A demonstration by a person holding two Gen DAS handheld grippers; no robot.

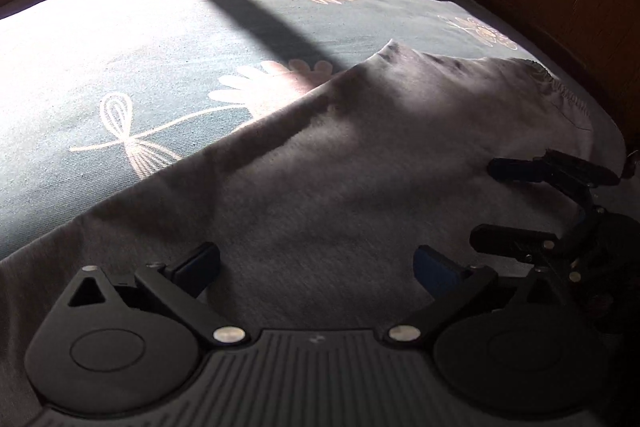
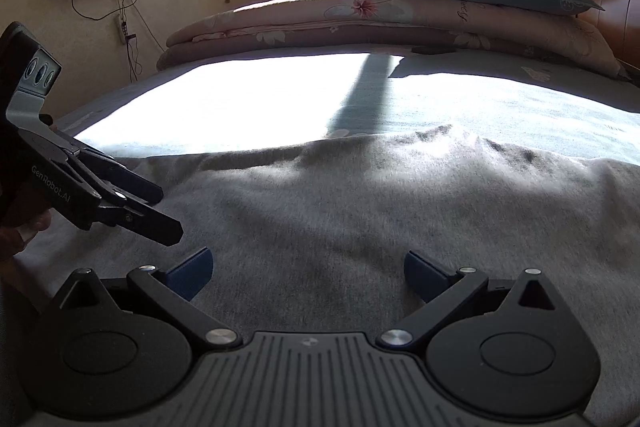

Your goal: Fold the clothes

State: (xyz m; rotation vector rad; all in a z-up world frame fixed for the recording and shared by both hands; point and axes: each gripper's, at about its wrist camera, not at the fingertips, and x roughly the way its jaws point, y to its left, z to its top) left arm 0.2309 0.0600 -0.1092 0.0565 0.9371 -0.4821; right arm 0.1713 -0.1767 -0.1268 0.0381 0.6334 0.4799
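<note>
Both tools — left (image 1: 316, 267), right (image 2: 308, 273) — gape over grey garment (image 1: 320, 167).

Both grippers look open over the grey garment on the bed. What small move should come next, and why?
Probably lower the left gripper and close it on the grey knit garment beneath it. Both it and the right gripper have jaws wide apart with nothing between them, and the garment lies spread on the teal flowered bedsheet, not yet folded.
</note>
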